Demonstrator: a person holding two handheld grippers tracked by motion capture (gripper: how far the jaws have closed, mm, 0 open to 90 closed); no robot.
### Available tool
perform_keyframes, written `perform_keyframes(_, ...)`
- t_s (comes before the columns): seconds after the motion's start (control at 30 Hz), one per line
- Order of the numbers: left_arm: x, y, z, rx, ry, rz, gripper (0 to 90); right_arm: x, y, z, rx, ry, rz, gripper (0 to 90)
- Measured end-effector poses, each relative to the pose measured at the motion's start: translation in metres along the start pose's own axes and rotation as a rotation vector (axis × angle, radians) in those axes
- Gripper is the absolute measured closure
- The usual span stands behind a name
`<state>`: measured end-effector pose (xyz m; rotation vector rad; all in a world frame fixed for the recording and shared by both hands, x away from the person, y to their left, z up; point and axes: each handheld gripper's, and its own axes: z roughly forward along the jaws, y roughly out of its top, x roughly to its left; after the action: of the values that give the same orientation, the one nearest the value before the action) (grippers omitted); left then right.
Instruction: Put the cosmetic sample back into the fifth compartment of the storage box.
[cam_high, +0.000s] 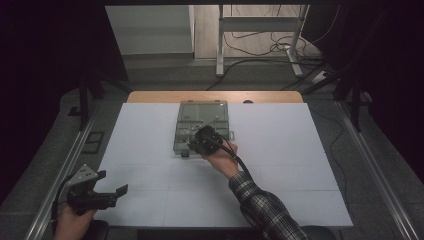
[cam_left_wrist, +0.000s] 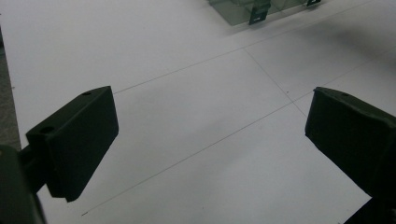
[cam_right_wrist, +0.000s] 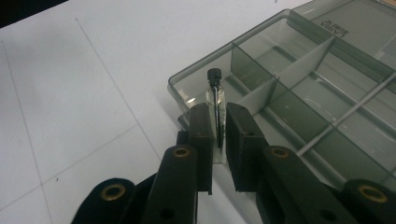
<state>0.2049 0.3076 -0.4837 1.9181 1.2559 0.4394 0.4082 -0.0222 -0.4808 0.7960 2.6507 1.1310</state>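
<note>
The right gripper (cam_right_wrist: 218, 122) is clamped on a small clear glass vial with a black cap (cam_right_wrist: 216, 100) (cap end outward), held above the near corner compartment of the translucent grey plastic divided organiser box (cam_right_wrist: 299, 98). The left gripper (cam_left_wrist: 210, 135) hangs with its jaws spread wide over the white table sheet (cam_left_wrist: 187, 84), well apart from the box.

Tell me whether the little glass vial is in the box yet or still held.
Held. The right claw is shut on the vial, cap up, above the open box's near corner compartment, not resting inside.

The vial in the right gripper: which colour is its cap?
Black. The vial is clear glass with a black cap, best seen in the right gripper view.
</note>
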Motion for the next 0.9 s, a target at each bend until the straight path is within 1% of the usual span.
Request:
perform_keyframes(0.27, 0.0, 0.0, 0.0, 0.001, -0.001, 0.004, 3.4, -0.001, 0.012, 0.013, -0.003, -0.009, -0.003, 80.5)
perform_keyframes(0.43, 0.0, 0.0, 0.0, 0.002, -0.001, 0.006, 3.4, 0.0, 0.016, 0.02, 0.001, -0.013, -0.006, 80.5)
perform_keyframes(0.5, 0.0, 0.0, 0.0, 0.004, -0.002, 0.007, 3.4, 0.002, 0.018, 0.026, 0.006, -0.018, -0.003, 80.5)
perform_keyframes(0.6, -0.001, 0.0, 0.0, 0.005, -0.002, 0.01, 3.4, 0.002, 0.02, 0.031, -0.001, -0.019, -0.005, 78.4)
perform_keyframes(0.67, -0.001, 0.0, 0.0, 0.005, -0.002, 0.011, 3.4, 0.003, 0.02, 0.032, -0.002, -0.011, 0.002, 75.3)
perform_keyframes(0.8, 0.0, 0.0, 0.001, 0.007, -0.004, 0.011, 3.4, 0.005, 0.02, 0.031, 0.009, -0.011, -0.009, 72.3)
perform_keyframes(0.83, -0.001, 0.0, 0.001, 0.006, -0.004, 0.012, 3.4, 0.006, 0.019, 0.03, 0.013, -0.004, -0.009, 72.2)
perform_keyframes(0.87, -0.001, 0.0, 0.001, 0.007, -0.004, 0.013, 3.4, 0.007, 0.019, 0.029, 0.022, 0.004, -0.015, 71.8)
perform_keyframes(0.9, -0.001, 0.0, 0.001, 0.008, -0.004, 0.015, 3.4, 0.008, 0.018, 0.028, 0.025, 0.002, -0.028, 71.3)
